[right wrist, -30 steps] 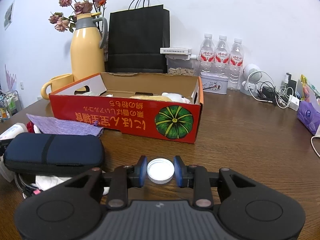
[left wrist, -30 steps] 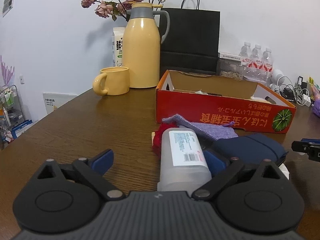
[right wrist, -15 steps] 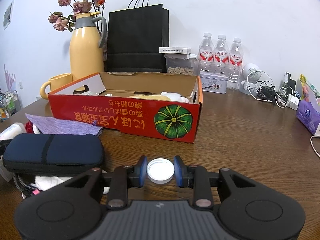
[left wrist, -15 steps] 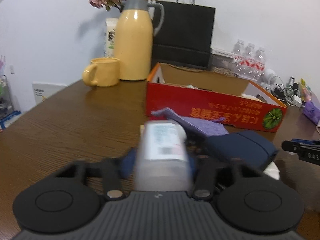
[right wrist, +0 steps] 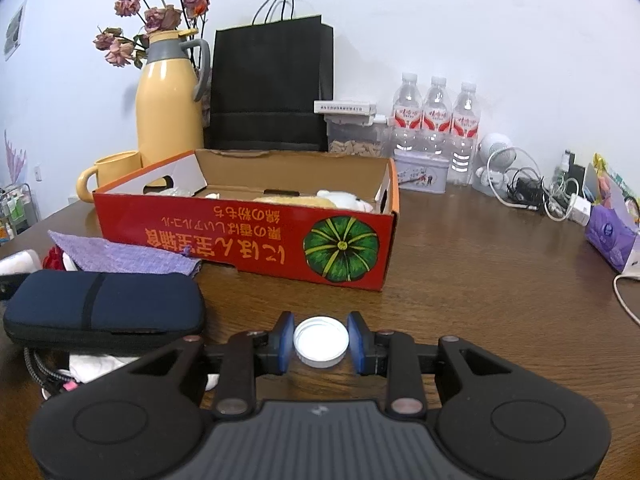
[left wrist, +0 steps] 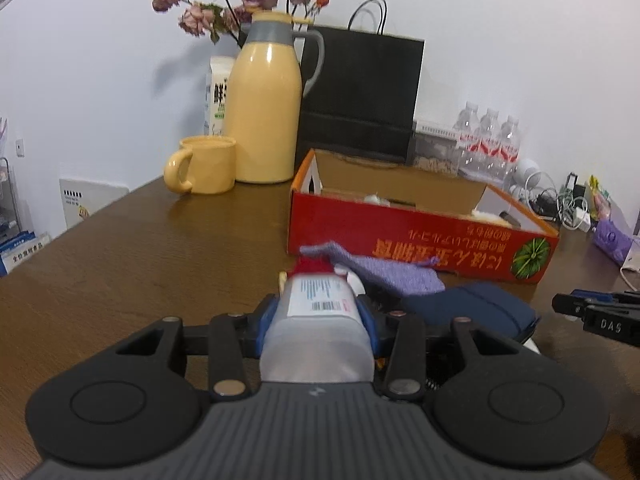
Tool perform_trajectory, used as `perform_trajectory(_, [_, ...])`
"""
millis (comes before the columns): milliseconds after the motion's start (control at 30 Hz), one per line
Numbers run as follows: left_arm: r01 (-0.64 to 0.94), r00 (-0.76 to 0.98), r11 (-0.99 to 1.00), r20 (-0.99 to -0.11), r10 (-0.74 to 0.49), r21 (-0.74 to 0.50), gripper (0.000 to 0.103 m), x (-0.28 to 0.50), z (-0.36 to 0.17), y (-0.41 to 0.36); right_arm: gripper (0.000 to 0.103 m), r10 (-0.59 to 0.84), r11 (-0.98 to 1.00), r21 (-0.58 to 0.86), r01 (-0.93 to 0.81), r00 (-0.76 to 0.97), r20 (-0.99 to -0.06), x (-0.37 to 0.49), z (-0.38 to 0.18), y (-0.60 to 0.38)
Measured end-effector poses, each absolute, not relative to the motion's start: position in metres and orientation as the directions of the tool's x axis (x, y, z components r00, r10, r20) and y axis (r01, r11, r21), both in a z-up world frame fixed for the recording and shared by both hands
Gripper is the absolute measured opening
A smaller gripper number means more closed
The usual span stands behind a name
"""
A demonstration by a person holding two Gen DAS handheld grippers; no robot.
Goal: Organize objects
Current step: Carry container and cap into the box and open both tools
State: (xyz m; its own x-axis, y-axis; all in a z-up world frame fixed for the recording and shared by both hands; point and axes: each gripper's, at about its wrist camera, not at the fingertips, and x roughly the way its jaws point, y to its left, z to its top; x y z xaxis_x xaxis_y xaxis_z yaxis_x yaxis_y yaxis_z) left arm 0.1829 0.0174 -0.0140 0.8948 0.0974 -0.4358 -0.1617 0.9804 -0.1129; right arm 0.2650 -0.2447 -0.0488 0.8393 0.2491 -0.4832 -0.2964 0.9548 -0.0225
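From the left wrist camera we see the left gripper with its blue pads pressed against both sides of a translucent white bottle with a printed label. Its jaws have just been closing and now stand partly open around the bottle, gripping it. The bottle points away from us toward 12 o'clock. Just past its far end lies something red, and a purple knitted cloth lies at 1 o'clock. A dark blue zip case sits at 2 o'clock, close beside the gripper. Behind the cloth stands an open red cardboard box on the brown wooden table. At 11 o'clock stand a yellow mug and a tall yellow flask, with a black paper bag behind. The tip of the other gripper shows at 3 o'clock.

From the right wrist camera we see the right gripper holding a white bottle cap between its pads (open side up), its jaws narrowly apart around it. The red box fills 12 o'clock. The blue case lies at 9 o'clock, atop white stuff and a braided cable we cannot make out well. The purple cloth lies between case and box. Three water bottles and tangled cables stand at 1 to 2 o'clock.
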Motion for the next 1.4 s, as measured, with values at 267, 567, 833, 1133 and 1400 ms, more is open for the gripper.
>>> perform_trajectory(267, [-0.139,0.913,0.984,-0.4,0.082,-0.116,0.043,0.185,-0.002,0.024,0.027,0.256,0.948,-0.063,-0.313,0.863,-0.436,0.258,-0.044,-0.236])
perform_trajectory(567, [-0.142,0.87,0.981,-0.489,0.06,-0.133,0.046,0.189,-0.012,0.033,0.027,0.269,0.946,-0.051,-0.319,0.864,-0.426,0.258,-0.041,-0.234])
perform_trajectory(833, [-0.187,0.819,0.972,-0.568,0.075,-0.141,0.047,0.192,-0.034,0.041,0.027,0.271,0.947,-0.041,-0.318,0.863,-0.425,0.257,-0.043,-0.236])
perform_trajectory(1133, [-0.147,0.88,0.979,-0.47,0.063,-0.144,0.044,0.18,-0.013,0.037,0.027,0.282,0.945,-0.043,-0.325,0.873,-0.398,0.252,-0.036,-0.235])
perform_trajectory(1400, [-0.075,0.946,0.991,-0.321,0.034,-0.115,0.044,0.214,0.044,0.019,0.027,0.339,0.933,-0.01,-0.361,0.886,-0.315,0.268,0.001,-0.223])
